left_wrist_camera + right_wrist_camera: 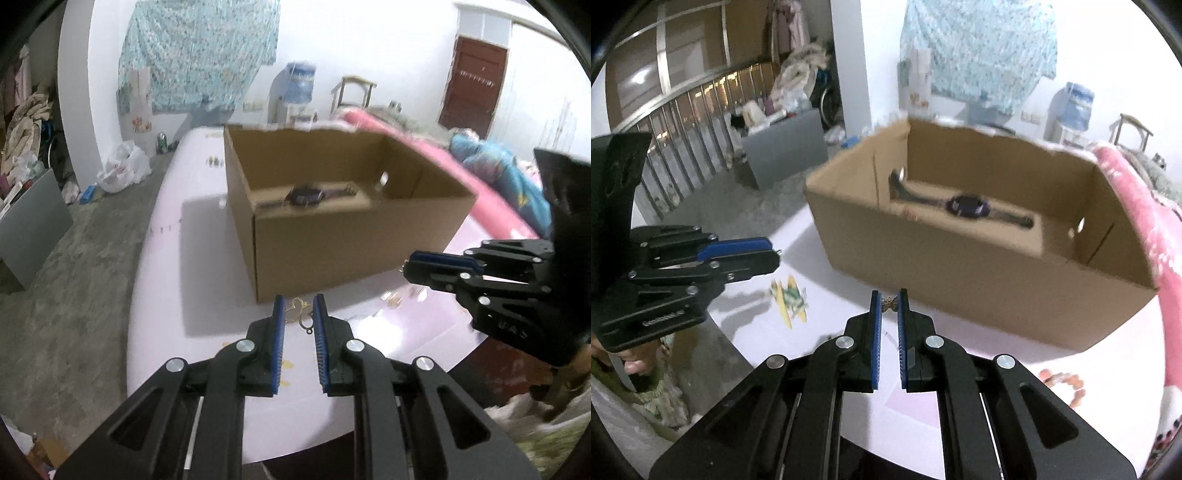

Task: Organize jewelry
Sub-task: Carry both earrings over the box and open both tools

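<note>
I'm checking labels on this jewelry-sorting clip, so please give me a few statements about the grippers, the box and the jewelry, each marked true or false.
1. The cardboard box stands open at the top. True.
2. A watch lies inside the box. True.
3. The box is empty. False: the watch is in it.
4. The left gripper holds nothing. False: a gold earring is pinched at its tips.
5. The right gripper grips a small butterfly-shaped piece. True.
</note>
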A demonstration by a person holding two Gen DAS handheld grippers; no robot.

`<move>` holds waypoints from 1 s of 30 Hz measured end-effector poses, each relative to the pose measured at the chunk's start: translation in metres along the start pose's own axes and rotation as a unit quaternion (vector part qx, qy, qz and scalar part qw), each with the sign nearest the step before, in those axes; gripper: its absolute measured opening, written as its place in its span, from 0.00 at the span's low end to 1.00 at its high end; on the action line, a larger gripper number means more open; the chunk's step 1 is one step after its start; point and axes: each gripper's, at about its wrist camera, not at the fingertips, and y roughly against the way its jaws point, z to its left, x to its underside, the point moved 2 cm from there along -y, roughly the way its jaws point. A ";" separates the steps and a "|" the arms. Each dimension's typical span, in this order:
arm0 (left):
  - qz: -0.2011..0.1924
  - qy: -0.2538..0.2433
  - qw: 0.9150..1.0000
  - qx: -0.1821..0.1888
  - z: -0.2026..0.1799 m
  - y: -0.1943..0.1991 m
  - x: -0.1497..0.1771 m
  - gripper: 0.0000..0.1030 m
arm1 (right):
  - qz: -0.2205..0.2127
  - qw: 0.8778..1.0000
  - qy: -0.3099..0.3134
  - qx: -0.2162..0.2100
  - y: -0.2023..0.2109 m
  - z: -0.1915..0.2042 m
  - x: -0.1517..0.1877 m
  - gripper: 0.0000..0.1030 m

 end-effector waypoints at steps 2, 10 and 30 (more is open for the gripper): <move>-0.024 -0.006 1.000 0.009 -0.005 0.014 -0.012 0.14 | -0.024 1.000 -0.005 0.000 0.015 -0.008 -0.013 0.06; -0.053 -0.038 0.996 0.058 -0.023 -0.007 -0.092 0.14 | -0.017 1.000 -0.019 -0.009 -0.004 -0.069 -0.084 0.06; 0.101 0.072 0.988 0.094 -0.016 -0.137 -0.140 0.16 | 0.076 0.993 -0.089 -0.031 -0.071 -0.144 -0.112 0.26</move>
